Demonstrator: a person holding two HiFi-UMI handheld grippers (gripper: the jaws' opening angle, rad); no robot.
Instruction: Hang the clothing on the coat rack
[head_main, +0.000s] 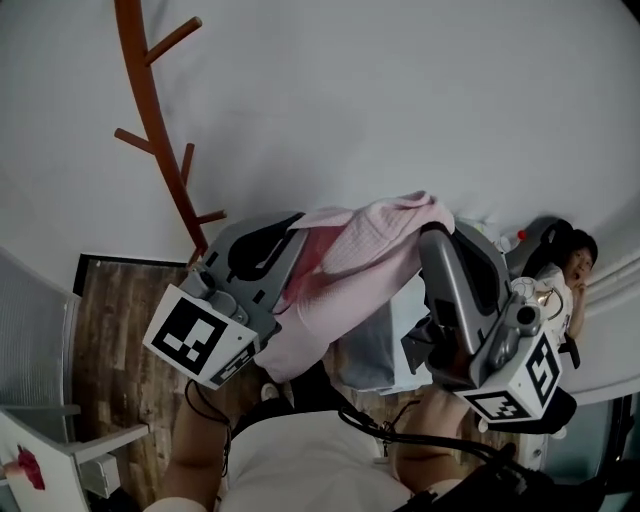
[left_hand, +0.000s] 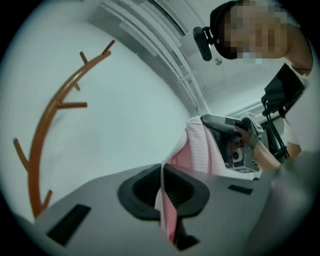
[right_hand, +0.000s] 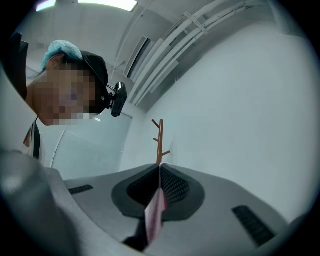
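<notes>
left gripper (left_hand: 161, 170): fingers pinched on pink garment (head_main: 370, 250) | right gripper (right_hand: 160, 172): same, thin fold | garment aloft between both, coat rack (head_main: 150, 110) well apart | risk: thin pinch slips; slack cloth misses or snags the rack

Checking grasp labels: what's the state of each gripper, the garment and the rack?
left gripper: jaws shut on pink garment.
right gripper: jaws shut on pink garment.
pink garment: held up between both grippers, not hung.
coat rack: standing, visible pegs bare.
</notes>
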